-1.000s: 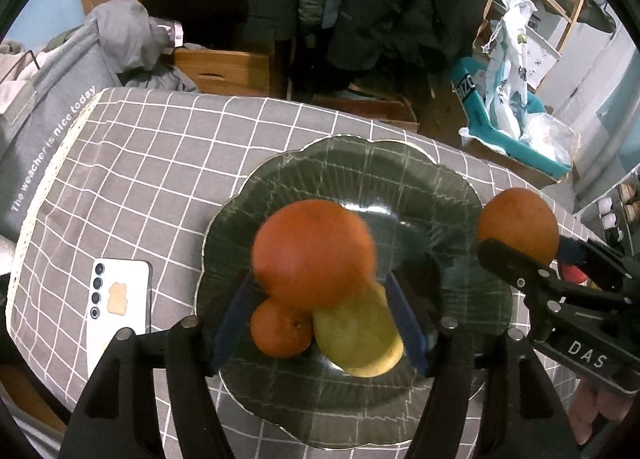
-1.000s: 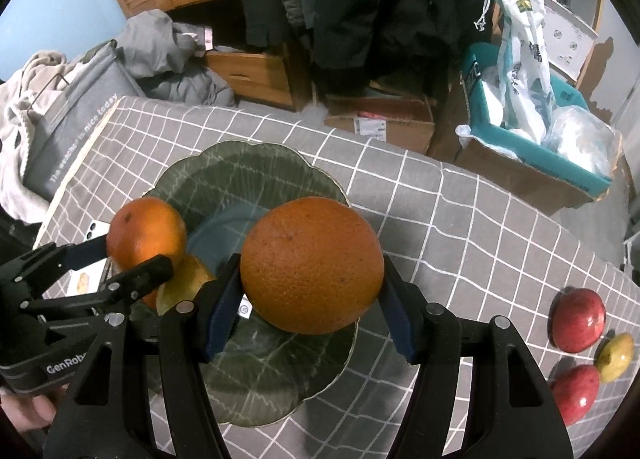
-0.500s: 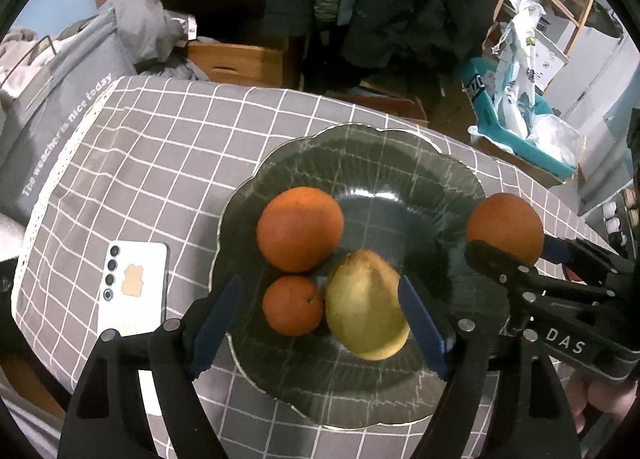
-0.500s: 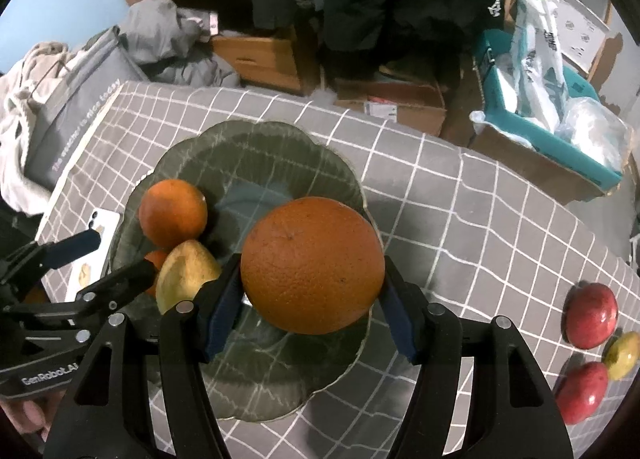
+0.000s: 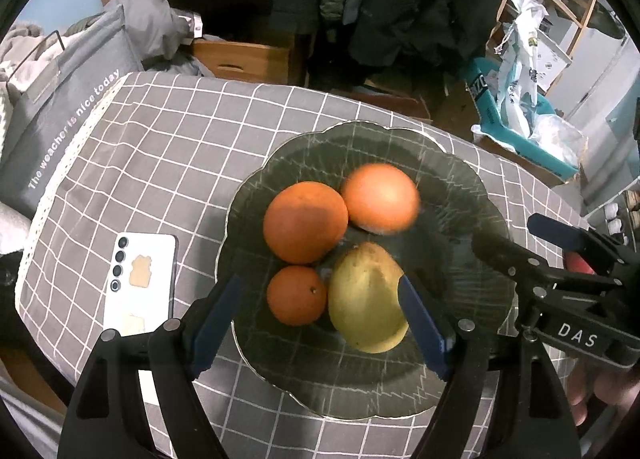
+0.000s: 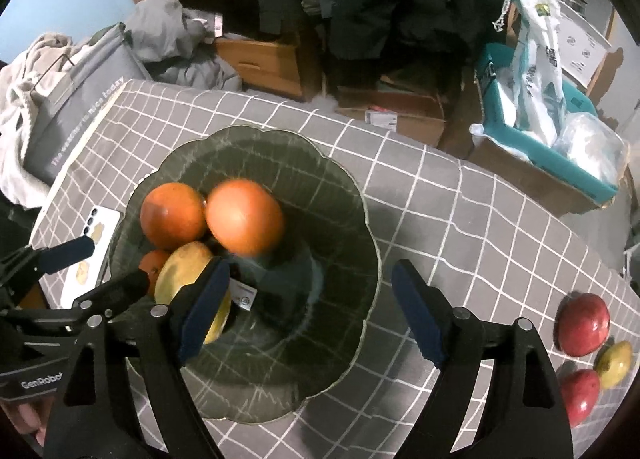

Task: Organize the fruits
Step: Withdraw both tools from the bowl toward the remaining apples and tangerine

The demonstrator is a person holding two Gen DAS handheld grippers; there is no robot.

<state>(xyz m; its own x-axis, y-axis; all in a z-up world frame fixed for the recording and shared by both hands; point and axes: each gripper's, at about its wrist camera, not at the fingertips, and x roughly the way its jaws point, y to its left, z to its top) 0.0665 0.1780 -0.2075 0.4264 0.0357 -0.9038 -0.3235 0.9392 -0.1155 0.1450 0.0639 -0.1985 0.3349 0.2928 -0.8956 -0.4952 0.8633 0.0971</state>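
A dark green glass plate point(image 5: 460, 179) on the checked tablecloth holds two big oranges, a small orange point(image 5: 296, 295) and a yellow fruit point(image 5: 366, 297). One big orange point(image 5: 305, 222) rests still. The other big orange point(image 6: 245, 217) is blurred and touches it. My right gripper point(image 6: 310, 311) hangs over the plate's right half; its jaws are opening with nothing between them. My left gripper point(image 5: 318, 323) stands open above the small orange and the yellow fruit, holding nothing. Two red apples point(image 6: 583, 325) and a yellow-green fruit point(image 6: 614, 359) lie on the cloth at the far right.
A white phone point(image 5: 140, 283) lies left of the plate. A grey bag point(image 5: 52, 115) leans at the table's left edge. Beyond the far edge stand wooden drawers, hanging coats and a teal box point(image 6: 560, 155) with plastic bags. A person's hand point(image 5: 600, 391) holds the right gripper.
The right gripper let go of its big orange, which dropped onto the plate beside the other one. The left gripper released its orange onto the plate earlier and now stands open.
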